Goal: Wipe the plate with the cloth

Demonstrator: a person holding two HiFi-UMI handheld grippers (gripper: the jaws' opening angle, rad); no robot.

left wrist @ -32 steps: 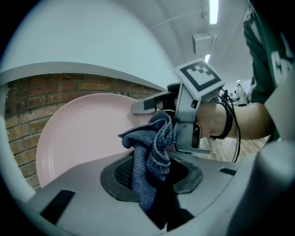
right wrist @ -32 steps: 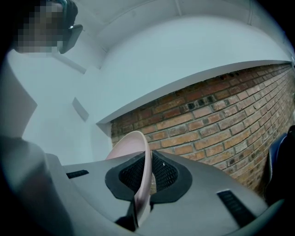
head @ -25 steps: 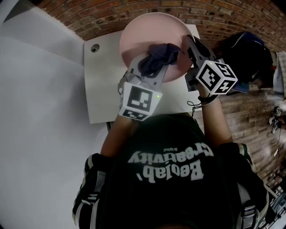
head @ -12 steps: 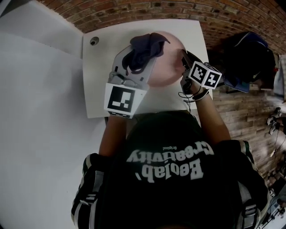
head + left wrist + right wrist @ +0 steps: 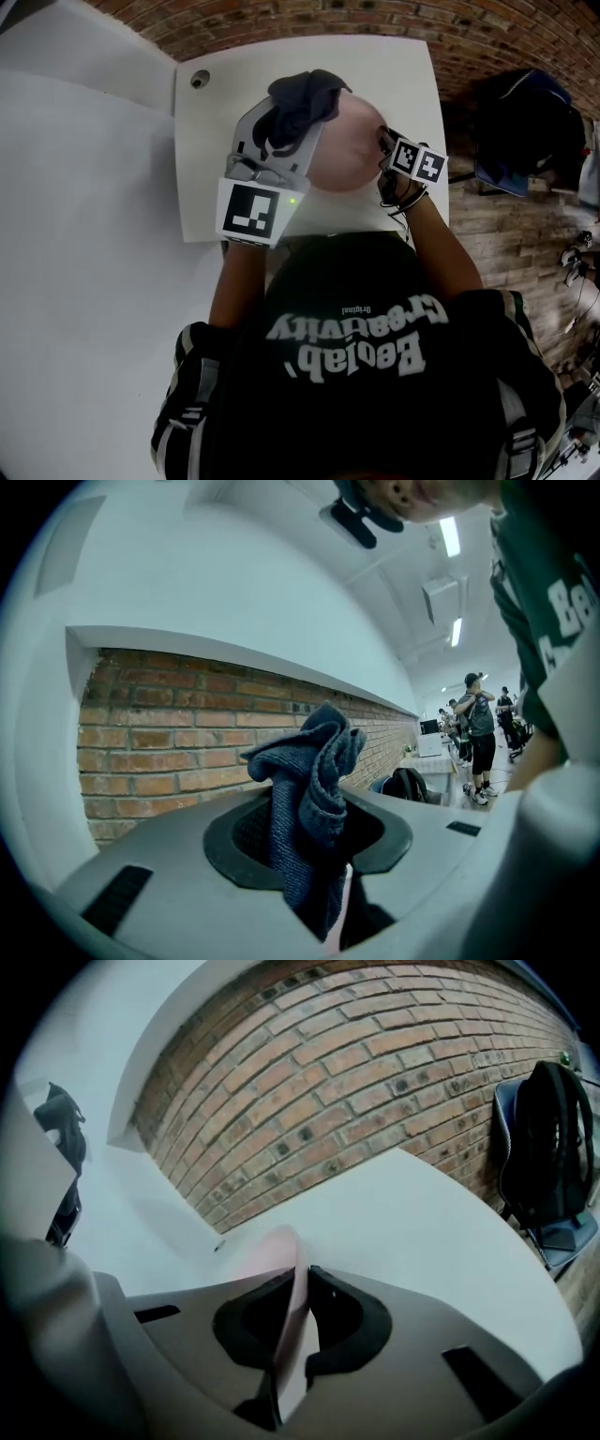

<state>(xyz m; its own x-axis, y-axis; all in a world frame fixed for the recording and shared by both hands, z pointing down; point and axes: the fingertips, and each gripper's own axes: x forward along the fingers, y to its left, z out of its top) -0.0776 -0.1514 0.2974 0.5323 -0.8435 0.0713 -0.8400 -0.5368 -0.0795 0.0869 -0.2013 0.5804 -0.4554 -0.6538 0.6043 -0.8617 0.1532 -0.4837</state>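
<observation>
2 firm holds above the white bench (image 5: 211,141): my left hand-held gripper (image 5: 292,131) is clamped on the dark blue cloth (image 5: 302,94) (bunched into a loose wad), which lies over the left edge of the pink plate (image 5: 349,155). My right hand-held gripper (image 5: 386,142) pinches the plate's right rim.

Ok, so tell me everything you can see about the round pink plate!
The round pink plate looks smooth, plain and thin. It sits low over the white table; whether it rests there can't be told. The right gripper is shut on its near right rim, which shows edge-on between the jaws. The dark blue cloth, pinched in the left gripper, overlaps its far left edge and seems to touch it.
</observation>
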